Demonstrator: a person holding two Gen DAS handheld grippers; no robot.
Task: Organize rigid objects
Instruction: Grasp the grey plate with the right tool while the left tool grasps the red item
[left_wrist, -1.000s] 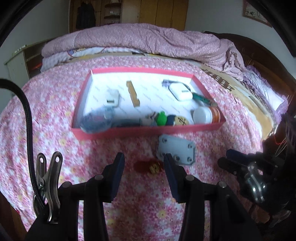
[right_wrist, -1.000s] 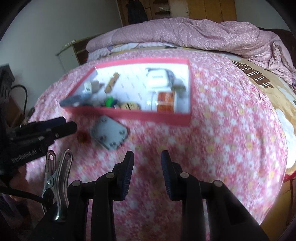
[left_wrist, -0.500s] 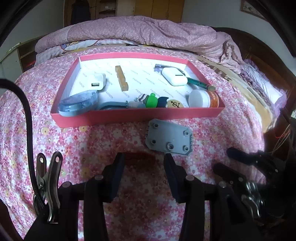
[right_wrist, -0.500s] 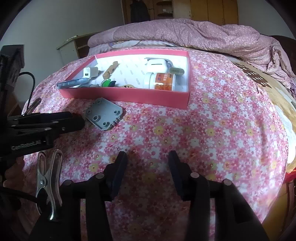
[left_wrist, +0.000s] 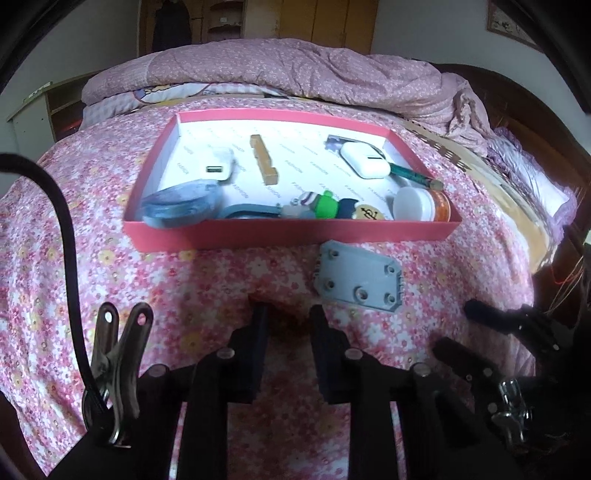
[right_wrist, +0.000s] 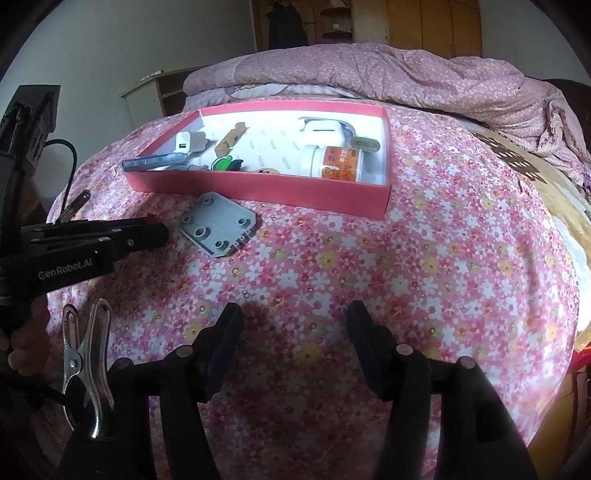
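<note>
Pickup step: left gripper (left_wrist: 286, 325) jaws are closing around a small dark-red object (left_wrist: 286, 323) on the bed (left_wrist: 92, 258) near the tray (left_wrist: 295, 234); right gripper (right_wrist: 293, 332) is opening, empty. Next: lift into tray.

Black tool (right_wrist: 291, 325), white "GenRobot.AI" lettering, silver clip (right_wrist: 86, 360).

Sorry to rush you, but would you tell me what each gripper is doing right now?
Left gripper: closing on a small dark red object on the bedspread.
Right gripper: opening, nothing between its fingers.
</note>
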